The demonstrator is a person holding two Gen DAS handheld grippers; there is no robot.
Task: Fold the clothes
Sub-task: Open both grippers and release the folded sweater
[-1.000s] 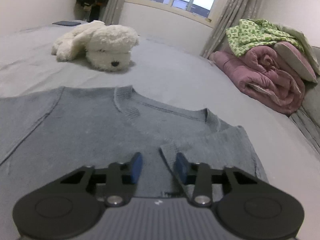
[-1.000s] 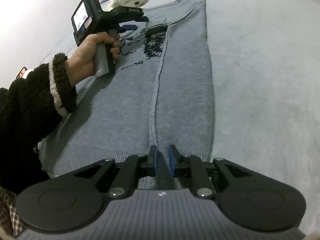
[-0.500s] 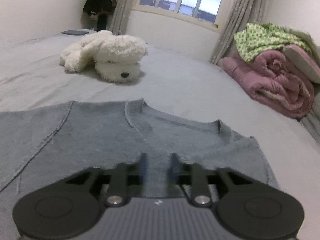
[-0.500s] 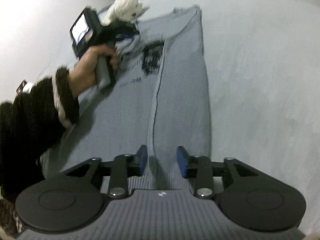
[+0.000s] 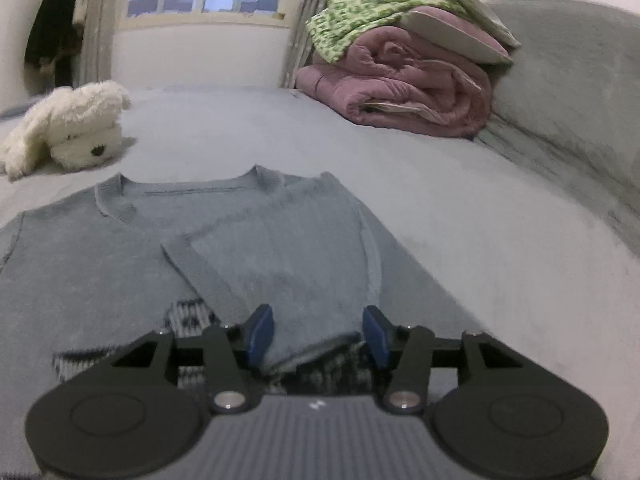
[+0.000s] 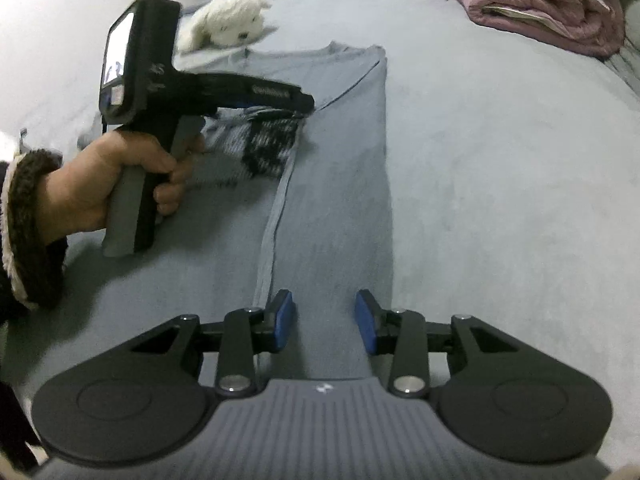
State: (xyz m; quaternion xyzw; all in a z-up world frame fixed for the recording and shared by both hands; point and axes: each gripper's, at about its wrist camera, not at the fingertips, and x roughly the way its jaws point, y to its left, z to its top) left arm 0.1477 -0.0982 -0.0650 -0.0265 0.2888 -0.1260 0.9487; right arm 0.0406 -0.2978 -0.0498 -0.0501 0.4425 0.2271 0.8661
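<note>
A grey-blue knit sweater (image 5: 120, 248) lies flat on the bed, its right side and sleeve (image 5: 304, 248) folded over the front. A dark patterned print (image 6: 268, 140) shows beside the fold edge. My left gripper (image 5: 318, 334) hovers open just above the sleeve's cuff end, with nothing between its fingers. In the right wrist view the same sweater (image 6: 332, 184) runs away from me, and my right gripper (image 6: 325, 322) stands open over its hem end, empty. The left gripper (image 6: 296, 100), held by a hand, is over the print.
A white plush dog (image 5: 68, 128) lies beyond the collar at the left. Rolled pink and green bedding (image 5: 404, 68) is stacked at the far right against a grey cushion (image 5: 568, 88). The grey bedsheet (image 6: 500, 160) stretches to the sweater's right. A fleece-cuffed sleeve (image 6: 28, 224) is at the left.
Both grippers have opened: the right let go of the folded edge near the hem, the left let go near the cuff. The left gripper has swung to the right and drawn back.
</note>
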